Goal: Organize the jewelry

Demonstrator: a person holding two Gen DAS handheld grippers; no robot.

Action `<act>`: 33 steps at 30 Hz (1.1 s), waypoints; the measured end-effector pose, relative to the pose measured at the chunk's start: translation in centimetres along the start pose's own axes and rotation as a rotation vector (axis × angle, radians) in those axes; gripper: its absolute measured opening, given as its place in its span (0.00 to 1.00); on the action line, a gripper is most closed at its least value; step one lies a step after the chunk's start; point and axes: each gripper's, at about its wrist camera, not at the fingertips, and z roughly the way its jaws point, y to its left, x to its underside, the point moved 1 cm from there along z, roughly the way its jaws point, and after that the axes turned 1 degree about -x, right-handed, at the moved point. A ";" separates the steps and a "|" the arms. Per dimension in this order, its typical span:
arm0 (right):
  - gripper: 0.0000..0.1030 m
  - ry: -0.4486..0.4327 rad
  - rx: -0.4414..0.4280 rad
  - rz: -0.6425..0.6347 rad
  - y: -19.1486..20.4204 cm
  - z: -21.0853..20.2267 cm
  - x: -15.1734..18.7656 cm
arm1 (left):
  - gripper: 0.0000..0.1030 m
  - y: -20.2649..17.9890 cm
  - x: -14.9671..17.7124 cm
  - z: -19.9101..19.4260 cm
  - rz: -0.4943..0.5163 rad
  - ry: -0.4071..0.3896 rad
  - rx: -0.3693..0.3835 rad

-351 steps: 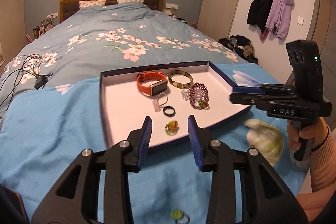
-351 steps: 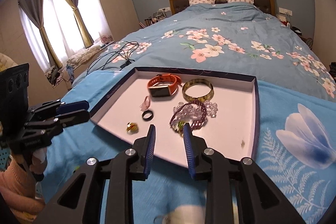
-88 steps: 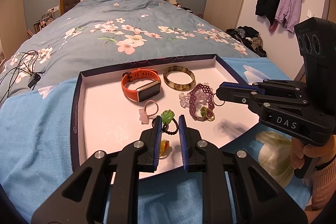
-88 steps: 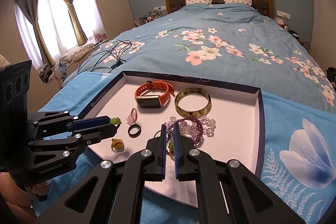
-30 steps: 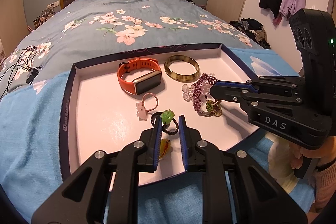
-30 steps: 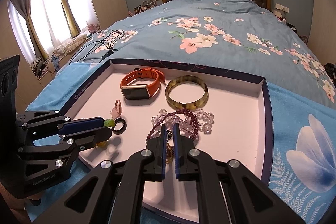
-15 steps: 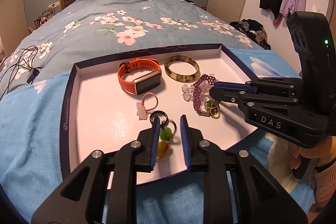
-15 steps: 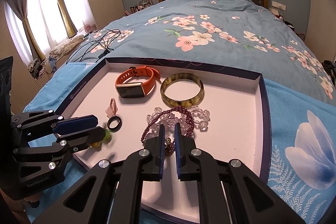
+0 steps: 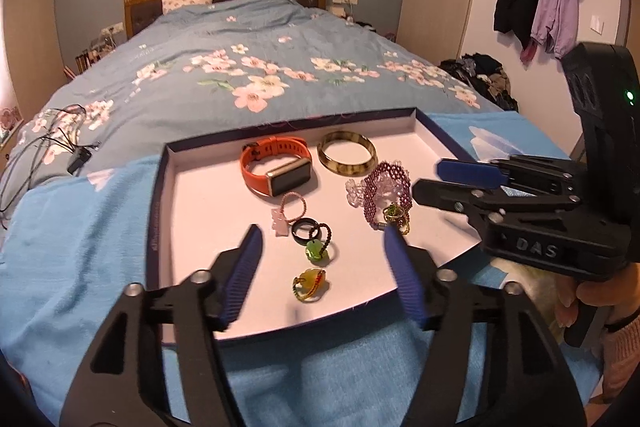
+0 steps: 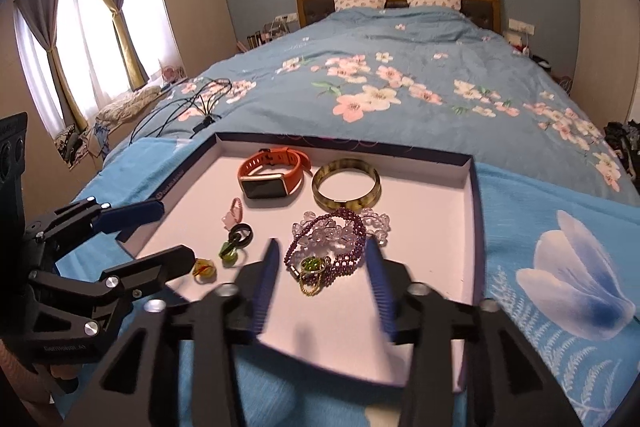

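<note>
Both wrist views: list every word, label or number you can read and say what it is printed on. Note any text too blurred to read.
"DAS": on the black body of the right tongs, left wrist view.
Pale print on the left tongs' body: too blurred to read.
Small print on the tray's left wall: too small to read.

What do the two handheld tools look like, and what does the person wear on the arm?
Both tools are black angular frames with silver bolts and ribbed blue pads on the fingers. The right tool carries pale "DAS" lettering and a black box with a green light. The left tool has small pale lettering on its body. A pink knit sleeve and a dark wristband cover the right wrist.
</note>
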 end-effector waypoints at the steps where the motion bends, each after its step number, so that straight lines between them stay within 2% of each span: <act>1: 0.50 -0.015 0.009 -0.007 0.2 -0.6 0.2 | 0.71 -0.1 0.1 -0.5 0.002 -0.013 -0.005; 2: 0.58 -0.027 0.019 -0.011 0.3 -1.1 0.4 | 0.76 -0.1 0.1 -0.9 0.001 -0.020 -0.010; 3: 0.62 -0.046 0.037 -0.017 0.5 -1.8 0.7 | 0.85 0.0 0.3 -1.5 -0.003 -0.037 -0.019; 5: 0.73 -0.072 0.054 -0.023 0.7 -2.9 1.0 | 0.89 -0.1 0.5 -2.7 0.001 -0.073 -0.042; 6: 0.75 -0.083 0.062 -0.026 0.9 -3.3 1.3 | 0.95 -0.2 0.6 -3.2 0.007 -0.086 -0.054; 9: 0.84 -0.130 0.090 -0.042 1.6 -4.9 2.2 | 0.95 -0.4 1.1 -4.9 0.010 -0.136 -0.086; 11: 0.93 -0.169 0.131 -0.059 2.1 -5.9 2.9 | 0.95 -0.7 1.6 -5.9 0.017 -0.158 -0.097; 19: 0.93 -0.266 0.183 -0.087 3.6 -9.0 5.4 | 0.95 -1.6 3.9 -9.9 0.011 -0.244 -0.168; 25: 0.93 -0.281 0.175 -0.043 3.9 -10.1 6.9 | 0.95 -1.6 5.6 -13.0 0.001 -0.328 -0.242; 33: 0.93 -0.298 0.175 -0.021 4.9 -11.3 8.6 | 0.95 -2.0 7.9 -16.3 -0.021 -0.381 -0.277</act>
